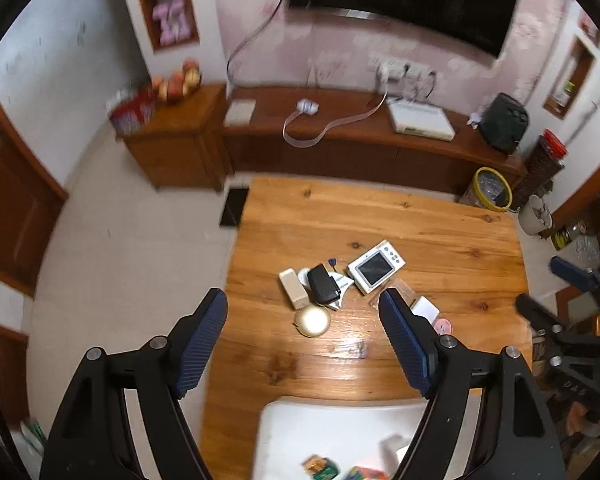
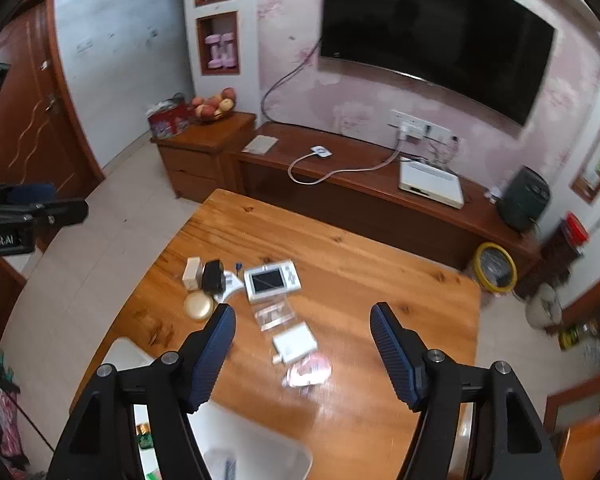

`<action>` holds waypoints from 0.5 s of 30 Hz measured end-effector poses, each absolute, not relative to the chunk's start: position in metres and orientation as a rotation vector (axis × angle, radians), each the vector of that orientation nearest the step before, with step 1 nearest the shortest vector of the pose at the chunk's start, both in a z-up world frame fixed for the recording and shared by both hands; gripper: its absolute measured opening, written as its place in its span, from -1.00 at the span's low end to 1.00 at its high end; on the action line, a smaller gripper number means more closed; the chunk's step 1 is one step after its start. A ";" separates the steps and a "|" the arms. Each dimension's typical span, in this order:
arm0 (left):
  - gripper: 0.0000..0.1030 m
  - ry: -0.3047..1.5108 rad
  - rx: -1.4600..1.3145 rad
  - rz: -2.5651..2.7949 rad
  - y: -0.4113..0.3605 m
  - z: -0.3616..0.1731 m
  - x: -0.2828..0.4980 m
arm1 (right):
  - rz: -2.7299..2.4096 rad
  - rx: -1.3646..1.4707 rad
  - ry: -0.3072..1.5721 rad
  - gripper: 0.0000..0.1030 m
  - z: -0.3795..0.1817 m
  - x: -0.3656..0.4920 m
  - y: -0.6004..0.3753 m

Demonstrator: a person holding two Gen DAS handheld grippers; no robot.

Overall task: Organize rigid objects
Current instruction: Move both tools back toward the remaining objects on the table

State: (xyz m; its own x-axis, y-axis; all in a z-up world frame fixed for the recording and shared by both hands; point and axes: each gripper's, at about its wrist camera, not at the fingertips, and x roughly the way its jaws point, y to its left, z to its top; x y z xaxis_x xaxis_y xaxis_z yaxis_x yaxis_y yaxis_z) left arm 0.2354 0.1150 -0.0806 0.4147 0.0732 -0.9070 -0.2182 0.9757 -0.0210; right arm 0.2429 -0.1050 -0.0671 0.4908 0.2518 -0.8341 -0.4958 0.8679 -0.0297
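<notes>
Your left fingers [image 1: 303, 344] stand wide apart with nothing between them, held above the worktop [image 1: 440, 216] and touching none of the things. Your right fingers [image 2: 303, 354] are also apart and empty, raised over the wood.

From the left view, the cluster lies just beyond the fingertips: a gold disc [image 1: 313, 321] nearest, then a cream block [image 1: 293, 288] and a black case [image 1: 323, 283] touching each other, and a white camera [image 1: 376, 266] to their right. A white adapter [image 1: 425, 307] sits beside the right fingertip, partly hidden by it.

From the right view, the adapter [image 2: 295, 343] and a pink packet [image 2: 310, 369] lie between the two fingers, below them on the worktop, with a clear bag [image 2: 274, 314] just farther away. A white bin [image 1: 332, 432] stands at the near edge, holding a few small coloured items, too blurred to name
</notes>
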 end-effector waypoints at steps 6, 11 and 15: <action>0.57 1.287 -0.194 0.267 0.128 -0.168 0.273 | 0.550 -0.328 1.156 0.37 -0.161 0.310 -0.077; 0.57 1.391 -0.242 0.306 0.137 -0.220 0.283 | 0.614 -0.335 1.307 0.37 -0.236 0.326 -0.063; 0.57 1.449 -0.309 0.357 0.149 -0.251 0.286 | 0.649 -0.328 1.363 0.37 -0.269 0.328 -0.053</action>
State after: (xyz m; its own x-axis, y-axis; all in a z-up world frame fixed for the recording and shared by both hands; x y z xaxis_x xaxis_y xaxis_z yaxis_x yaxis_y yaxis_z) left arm 0.2863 0.1493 -0.2511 0.0864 0.0502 -0.9950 -0.4179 0.9085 0.0096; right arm 0.3278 -0.0526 -0.2686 0.0699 0.2375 -0.9689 -0.6025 0.7842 0.1487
